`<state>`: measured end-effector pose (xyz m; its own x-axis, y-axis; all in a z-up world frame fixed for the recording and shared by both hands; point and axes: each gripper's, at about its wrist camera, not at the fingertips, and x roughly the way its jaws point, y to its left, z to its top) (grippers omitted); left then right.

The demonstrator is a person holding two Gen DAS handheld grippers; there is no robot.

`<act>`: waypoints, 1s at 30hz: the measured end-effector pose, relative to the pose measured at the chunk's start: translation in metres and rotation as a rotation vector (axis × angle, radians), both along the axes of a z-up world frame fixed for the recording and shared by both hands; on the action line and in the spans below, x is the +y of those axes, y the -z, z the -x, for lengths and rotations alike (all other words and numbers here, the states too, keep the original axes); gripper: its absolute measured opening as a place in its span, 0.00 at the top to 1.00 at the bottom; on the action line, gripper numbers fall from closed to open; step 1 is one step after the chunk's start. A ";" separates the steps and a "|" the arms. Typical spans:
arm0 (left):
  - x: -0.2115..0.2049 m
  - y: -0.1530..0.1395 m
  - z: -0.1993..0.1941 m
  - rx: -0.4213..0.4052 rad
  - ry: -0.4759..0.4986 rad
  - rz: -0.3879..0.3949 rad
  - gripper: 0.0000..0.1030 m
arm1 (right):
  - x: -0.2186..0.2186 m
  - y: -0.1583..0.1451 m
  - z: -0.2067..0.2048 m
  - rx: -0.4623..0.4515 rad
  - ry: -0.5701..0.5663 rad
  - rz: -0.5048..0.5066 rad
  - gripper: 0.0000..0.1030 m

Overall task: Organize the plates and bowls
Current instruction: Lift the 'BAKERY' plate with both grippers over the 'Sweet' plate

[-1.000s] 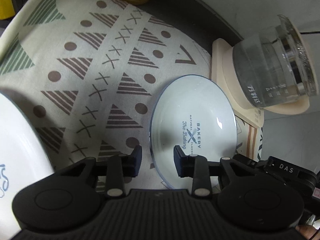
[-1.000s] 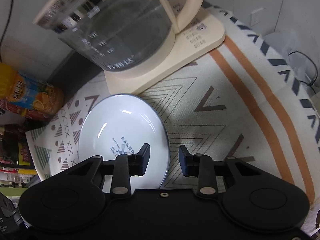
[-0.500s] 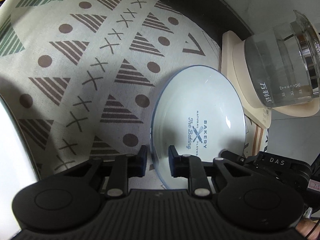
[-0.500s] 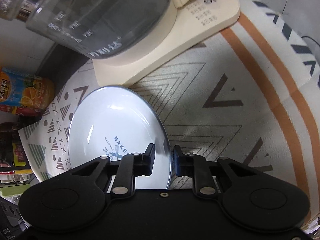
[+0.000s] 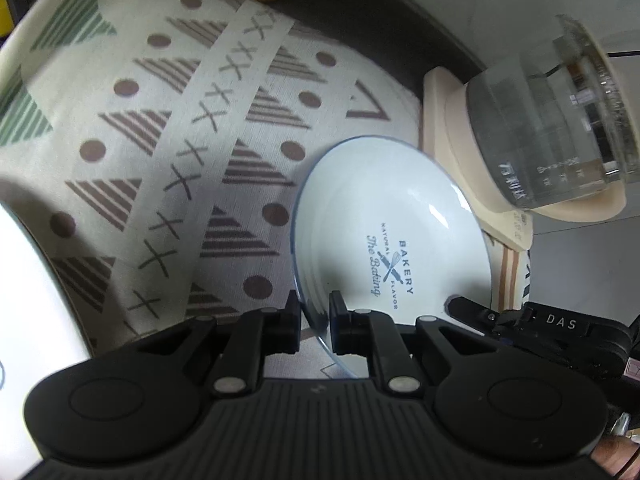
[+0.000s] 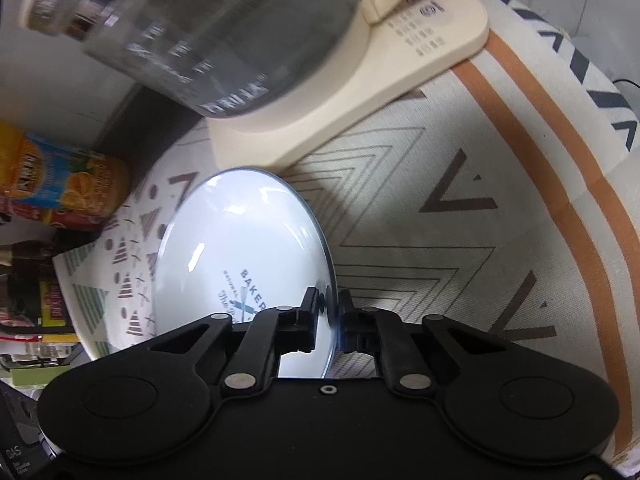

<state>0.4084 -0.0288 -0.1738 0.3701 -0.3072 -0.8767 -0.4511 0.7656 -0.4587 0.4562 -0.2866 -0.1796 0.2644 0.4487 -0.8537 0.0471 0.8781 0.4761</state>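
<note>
Your left gripper (image 5: 314,326) and right gripper (image 6: 329,322) are both clenched on opposite rims of the white glazed "Bakery" plate (image 5: 394,240), which lies on the patterned cloth (image 5: 180,152) just beside the glass kettle (image 5: 560,128). Thin, slick rim: uneven lifting could slip it free. Swinging it outward risks striking the kettle's cream base (image 6: 360,92).

Black plastic left gripper (image 5: 314,322), silver pivot screws, ribbed base.
</note>
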 end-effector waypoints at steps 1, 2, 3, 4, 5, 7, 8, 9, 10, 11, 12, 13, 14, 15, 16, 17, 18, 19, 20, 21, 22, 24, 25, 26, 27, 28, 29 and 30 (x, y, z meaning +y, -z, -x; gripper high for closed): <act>0.001 -0.003 0.001 -0.008 -0.001 0.000 0.88 | -0.001 -0.002 0.001 -0.009 0.002 -0.009 0.93; 0.002 -0.006 0.002 -0.016 -0.002 0.000 0.88 | -0.001 -0.005 0.002 -0.018 0.005 -0.019 0.95; 0.004 -0.009 0.003 -0.024 -0.003 -0.001 0.88 | -0.001 -0.007 0.003 -0.028 0.007 -0.026 0.95; 0.005 -0.012 0.004 -0.032 -0.001 -0.006 0.88 | 0.001 -0.009 0.005 -0.037 0.006 -0.029 0.95; 0.006 -0.014 0.006 -0.034 -0.003 -0.013 0.88 | 0.002 -0.011 0.006 -0.044 0.005 -0.030 0.94; 0.010 -0.017 0.009 -0.035 -0.011 -0.015 0.88 | 0.006 -0.014 0.010 -0.062 0.004 -0.042 0.93; 0.013 -0.018 0.011 -0.042 -0.015 -0.017 0.88 | 0.008 -0.015 0.011 -0.068 0.002 -0.045 0.93; 0.016 -0.019 0.014 -0.047 -0.019 -0.020 0.88 | 0.010 -0.016 0.013 -0.072 0.001 -0.049 0.93; 0.018 -0.021 0.016 -0.049 -0.024 -0.024 0.88 | 0.013 -0.016 0.014 -0.078 0.000 -0.054 0.93; 0.020 -0.022 0.018 -0.051 -0.029 -0.027 0.88 | 0.015 -0.017 0.016 -0.084 -0.004 -0.059 0.93; 0.022 -0.023 0.020 -0.054 -0.034 -0.029 0.88 | 0.018 -0.018 0.018 -0.089 -0.010 -0.062 0.93; 0.025 -0.024 0.022 -0.056 -0.039 -0.032 0.88 | 0.021 -0.020 0.020 -0.094 -0.014 -0.061 0.93; 0.028 -0.026 0.025 -0.059 -0.043 -0.035 0.88 | 0.024 -0.021 0.021 -0.097 -0.019 -0.061 0.92; 0.030 -0.027 0.027 -0.063 -0.048 -0.039 0.88 | 0.028 -0.023 0.023 -0.102 -0.024 -0.062 0.92; 0.033 -0.029 0.030 -0.066 -0.053 -0.043 0.88 | 0.031 -0.025 0.024 -0.106 -0.029 -0.064 0.92; 0.035 -0.030 0.033 -0.070 -0.057 -0.048 0.88 | 0.035 -0.027 0.026 -0.109 -0.033 -0.065 0.92; 0.038 -0.032 0.036 -0.071 -0.063 -0.051 0.88 | 0.038 -0.029 0.028 -0.112 -0.040 -0.065 0.92; 0.042 -0.033 0.039 -0.072 -0.069 -0.051 0.88 | 0.042 -0.031 0.030 -0.116 -0.048 -0.063 0.92; 0.046 -0.034 0.043 -0.074 -0.075 -0.052 0.88 | 0.046 -0.032 0.032 -0.120 -0.055 -0.063 0.92; 0.050 -0.035 0.046 -0.076 -0.081 -0.053 0.88 | 0.050 -0.034 0.034 -0.123 -0.062 -0.064 0.92; 0.054 -0.037 0.050 -0.077 -0.087 -0.054 0.88 | 0.053 -0.036 0.036 -0.126 -0.070 -0.064 0.92; 0.061 -0.039 0.057 -0.080 -0.097 -0.058 0.88 | 0.061 -0.038 0.042 -0.133 -0.084 -0.066 0.92; 0.064 -0.040 0.060 -0.081 -0.102 -0.060 0.88 | 0.065 -0.039 0.045 -0.136 -0.091 -0.065 0.92; 0.067 -0.042 0.064 -0.083 -0.107 -0.063 0.88 | 0.068 -0.040 0.048 -0.139 -0.098 -0.065 0.92; 0.070 -0.043 0.068 -0.086 -0.110 -0.066 0.88 | 0.073 -0.040 0.051 -0.143 -0.103 -0.066 0.92; 0.073 -0.044 0.071 -0.088 -0.113 -0.068 0.88 | 0.076 -0.041 0.054 -0.146 -0.106 -0.067 0.92; 0.076 -0.046 0.074 -0.089 -0.116 -0.068 0.88 | 0.078 -0.042 0.058 -0.149 -0.108 -0.068 0.92; 0.079 -0.047 0.077 -0.089 -0.118 -0.067 0.88 | 0.081 -0.043 0.061 -0.152 -0.110 -0.069 0.92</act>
<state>0.3314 0.0498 -0.1266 0.4775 -0.1986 -0.8559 -0.4994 0.7402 -0.4503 0.3955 -0.2056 -0.1370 0.3342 0.5379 -0.7739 -0.1249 0.8392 0.5293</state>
